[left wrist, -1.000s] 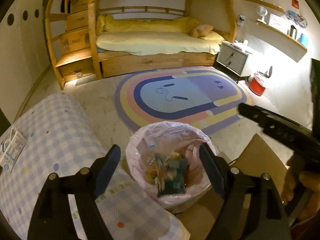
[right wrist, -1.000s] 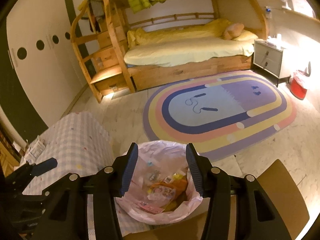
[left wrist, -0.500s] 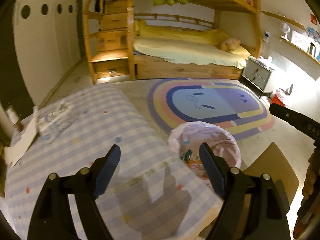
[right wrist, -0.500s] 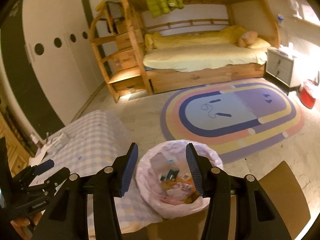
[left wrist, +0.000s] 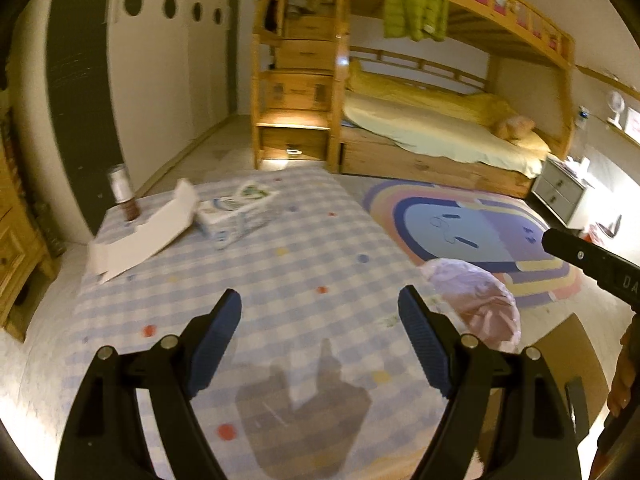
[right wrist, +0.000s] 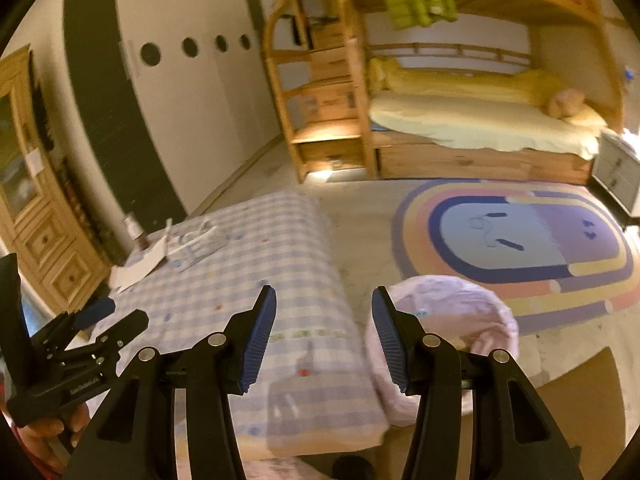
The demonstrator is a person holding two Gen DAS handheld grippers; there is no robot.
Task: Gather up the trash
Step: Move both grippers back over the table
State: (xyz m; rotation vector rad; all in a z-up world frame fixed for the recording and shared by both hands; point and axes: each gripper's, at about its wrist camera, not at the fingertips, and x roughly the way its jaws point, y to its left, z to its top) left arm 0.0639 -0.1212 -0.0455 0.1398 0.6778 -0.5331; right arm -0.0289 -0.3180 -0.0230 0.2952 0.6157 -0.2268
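Nearest in the left wrist view, the left gripper (left wrist: pixel 320 334) hangs over the checked cloth of the bench (left wrist: pixel 304 264), its blue-padded fingers (left wrist: pixel 214 340) spread wide with nothing between them; its shadow falls on the cloth just below. In the right wrist view the right gripper (right wrist: pixel 324 340) has its fingers about half apart, also empty, poised over the bench's near right edge.

Just right of the bench, on the floor, stands the trash bin (right wrist: pixel 452 344) lined with a pale pink bag. The right wrist view looks partly into it, though the contents are blurred; the left wrist view shows only the bag's outer bulge. A brown cardboard sheet (left wrist: pixel 568 360) lies beside the bin.

At the bench's far left corner lie the remaining trash: a white folded card (left wrist: pixel 148 232), a printed packet (left wrist: pixel 236 208) and a small upright jar (left wrist: pixel 122 192). The packet's print cannot be read. On the right gripper's body, seen from the left wrist, only the letters "DA" show.

Beyond lie an oval rug (right wrist: pixel 516 240) and a wooden bunk bed (left wrist: pixel 436 132) with a green jacket (left wrist: pixel 414 0) hung from it.
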